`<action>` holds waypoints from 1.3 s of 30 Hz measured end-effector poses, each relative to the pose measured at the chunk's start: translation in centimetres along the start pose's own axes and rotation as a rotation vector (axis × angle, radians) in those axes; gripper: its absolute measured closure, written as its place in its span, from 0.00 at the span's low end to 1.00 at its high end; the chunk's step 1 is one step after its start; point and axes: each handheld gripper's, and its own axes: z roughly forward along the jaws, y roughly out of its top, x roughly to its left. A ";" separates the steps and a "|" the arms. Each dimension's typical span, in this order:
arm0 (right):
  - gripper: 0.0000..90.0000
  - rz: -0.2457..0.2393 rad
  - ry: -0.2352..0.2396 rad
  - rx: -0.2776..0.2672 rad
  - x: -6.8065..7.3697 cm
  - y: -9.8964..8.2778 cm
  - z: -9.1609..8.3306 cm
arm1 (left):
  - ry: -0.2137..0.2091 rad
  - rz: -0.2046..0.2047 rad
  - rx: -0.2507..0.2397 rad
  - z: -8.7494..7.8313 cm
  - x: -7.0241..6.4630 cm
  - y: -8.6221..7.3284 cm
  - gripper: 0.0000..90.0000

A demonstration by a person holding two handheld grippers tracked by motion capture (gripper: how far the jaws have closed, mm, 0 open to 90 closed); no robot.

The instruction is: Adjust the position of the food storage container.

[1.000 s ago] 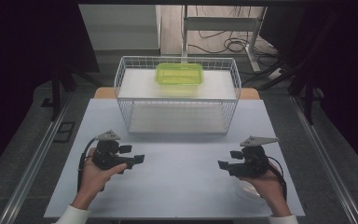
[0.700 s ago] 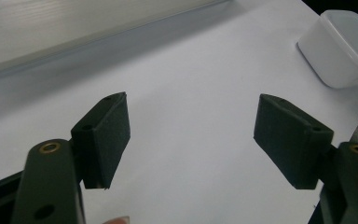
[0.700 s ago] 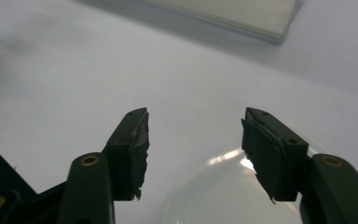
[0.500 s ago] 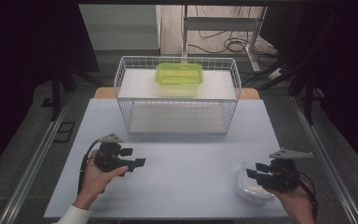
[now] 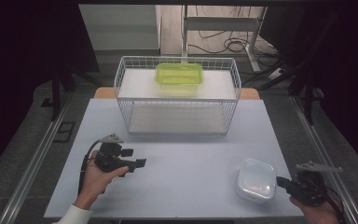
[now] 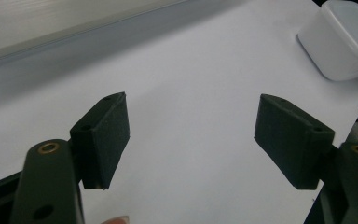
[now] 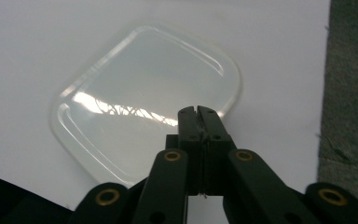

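Pale table (image 5: 191, 163), white rounded container (image 5: 256, 179)

Dark room, grey floor (image 5: 32, 154), cables (image 5: 223, 44)

The left tongs (image 6: 191, 140) stood wide apart with nothing between them, above the white bench (image 6: 182, 74). A white lidded container (image 6: 342, 39) lay ahead, to their right.

White box (image 5: 256, 179) just beyond right fingers (image 7: 189, 126); well ahead on table (image 5: 186, 154), green box (image 5: 179, 77) in wire basket (image 5: 177, 109).
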 end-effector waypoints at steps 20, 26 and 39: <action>0.99 0.006 -0.065 0.101 -1.8 -1.1 3.1 | -0.005 -0.016 0.017 0.5 0.4 -0.2 0.28; 0.99 0.004 -0.061 0.101 -1.9 -0.9 3.2 | -0.001 -0.018 0.018 0.5 0.4 -0.3 0.28; 0.99 -0.025 -0.046 0.141 -0.8 -0.7 3.6 | 0.001 -0.016 0.023 0.7 0.5 -0.4 0.28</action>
